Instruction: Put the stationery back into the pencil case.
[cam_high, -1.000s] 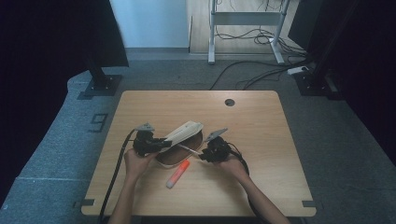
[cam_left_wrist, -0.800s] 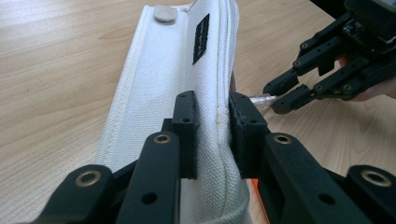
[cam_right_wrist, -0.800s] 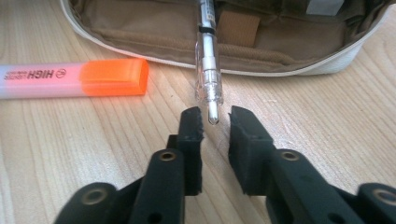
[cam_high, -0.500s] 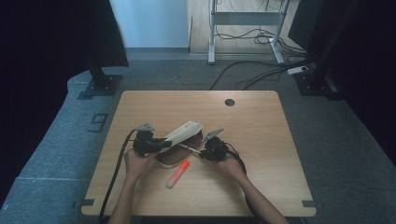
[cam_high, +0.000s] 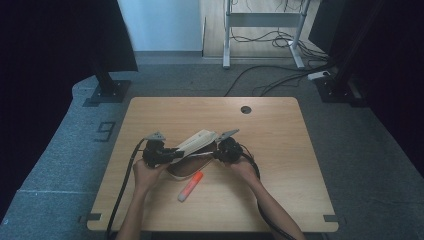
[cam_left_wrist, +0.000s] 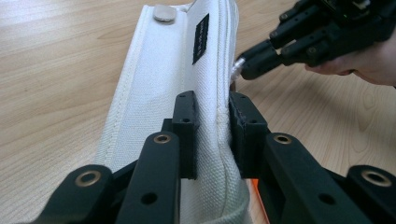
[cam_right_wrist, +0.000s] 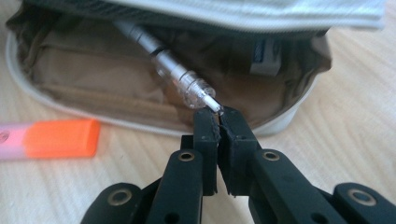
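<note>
Wooden tabletop (cam_high: 280, 150) on grey carpet, desk legs and cables in the upper frame. Centre of the high view: white pencil case (cam_high: 196, 150), flap raised, tan lining showing. Left gripper (cam_left_wrist: 212, 123) has its jaws clamped on the flap's zipper edge, holding it up. In the right gripper view, right gripper (cam_right_wrist: 218, 122) has its jaws closed; they have just been closing, and now pinch the metal tip of a pen (cam_right_wrist: 173, 70) with a clear barrel end, which lies diagonally in the case from upper left toward centre frame.

Orange highlighter (cam_high: 191, 185) lies on the table just below the case in the high view, at lower left in the right gripper view.

Step in hand looks like moving the pen in or out through the opening. Best done with the flap kept high and steady, and the pen moved along its own axis so it clears the rim. Grip is only on the thin tip, likely to slip or pivot; go slow.
</note>
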